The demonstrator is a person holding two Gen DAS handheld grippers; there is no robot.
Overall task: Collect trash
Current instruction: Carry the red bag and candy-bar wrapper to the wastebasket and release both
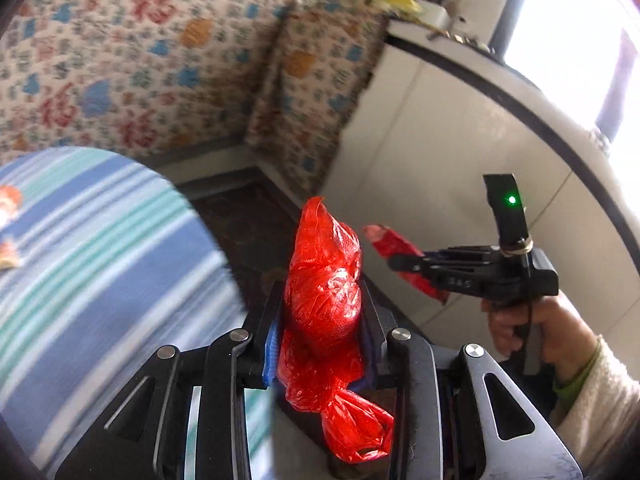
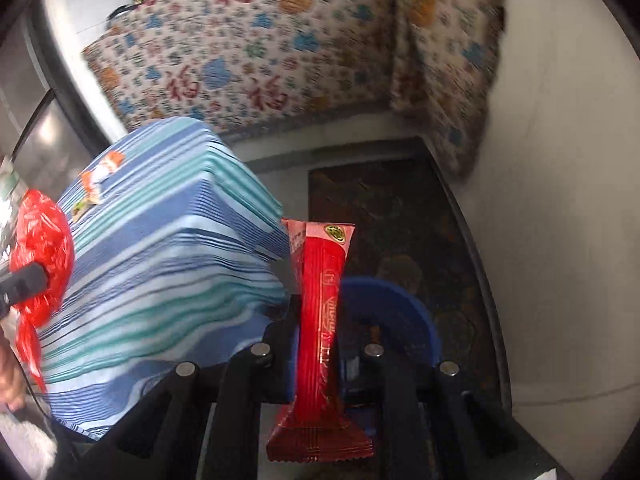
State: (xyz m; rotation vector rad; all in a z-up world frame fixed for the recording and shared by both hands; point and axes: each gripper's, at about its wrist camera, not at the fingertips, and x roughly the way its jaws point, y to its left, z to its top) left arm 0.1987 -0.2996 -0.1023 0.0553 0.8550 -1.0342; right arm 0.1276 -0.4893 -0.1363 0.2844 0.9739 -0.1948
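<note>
Left wrist view: the left gripper (image 1: 322, 312) is clamped on a crumpled red plastic bag (image 1: 324, 300), which bulges up between the two fingers (image 1: 262, 336) and trails a knotted tail below them toward the camera. To this tool's left lies a surface covered in a blue and teal striped cloth (image 1: 100, 248), with small scraps (image 1: 8, 204) at its far left edge; these are blurred and cannot be identified. Ahead of the fingers is a dark patterned floor mat (image 1: 248, 220), and beyond it a floral quilted cover (image 1: 140, 60). To the right, a hand (image 1: 536, 332) in a pale sleeve holds the right gripper (image 1: 396, 260), which is pinched on a red wrapper (image 1: 394, 244) in front of a white cabinet (image 1: 440, 140). Right wrist view: the right gripper (image 2: 320, 320) is closed tight on a long red snack wrapper (image 2: 320, 320), standing upright between the fingers, its crimped end hanging toward the camera. Directly ahead and slightly right of the fingertips sits a blue bin (image 2: 404, 308) on the dark mat (image 2: 400, 208). The striped cloth (image 2: 160, 260) is to the left, with scraps (image 2: 96, 180) on top. At the far left edge the left gripper (image 2: 36, 276) grasps the red bag (image 2: 40, 236).
</note>
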